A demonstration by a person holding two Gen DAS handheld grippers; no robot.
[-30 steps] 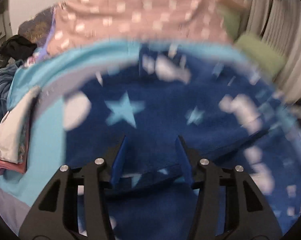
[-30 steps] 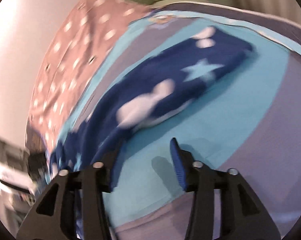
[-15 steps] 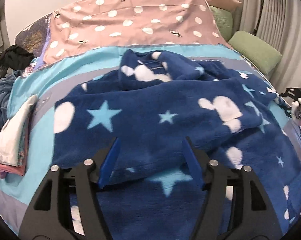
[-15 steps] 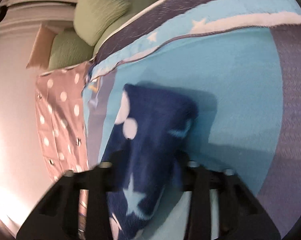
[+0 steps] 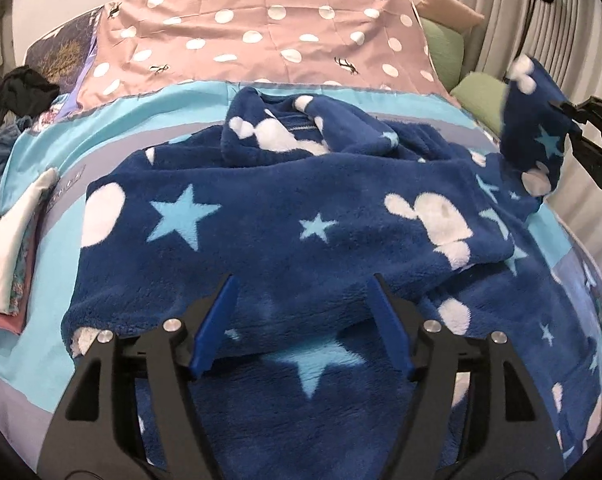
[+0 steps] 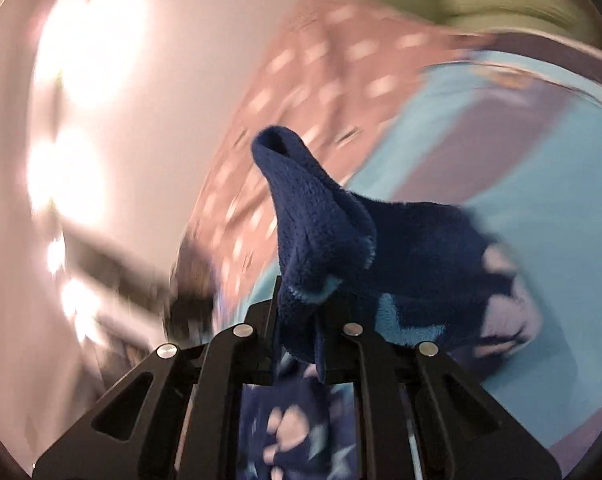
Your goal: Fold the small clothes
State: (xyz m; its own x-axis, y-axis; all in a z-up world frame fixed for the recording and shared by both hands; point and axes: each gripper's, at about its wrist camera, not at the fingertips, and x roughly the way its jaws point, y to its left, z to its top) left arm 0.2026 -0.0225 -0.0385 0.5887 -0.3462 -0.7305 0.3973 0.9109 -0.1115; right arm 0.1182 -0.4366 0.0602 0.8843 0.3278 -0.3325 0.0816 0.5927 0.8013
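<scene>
A single bed fills the left wrist view, covered by one sheet banded in light blue and grey. Across its far end lies one pink cloth with white dots. Most of the bed's middle is taken by one dark blue fleece garment printed with light blue stars and white blobs; it lies rumpled, one layer folded over another, with a bunched part near the pink cloth. Its right end is lifted off the bed.

Two green pillows sit at the far right corner, with one tan cushion behind them, next to pale curtains. On the bed's left edge rests one small stack of folded clothes, white on top. Beyond it lies a heap of dark clothes, its count unclear.

There are two hand-held grippers. The left hand-held gripper hovers just above the near part of the fleece, its blue fingers spread wide and holding nothing. The right hand-held gripper is clamped on the raised end of the fleece, which sticks up past its fingertips and hides them. That view is heavily blurred, so little else in it can be made out.
</scene>
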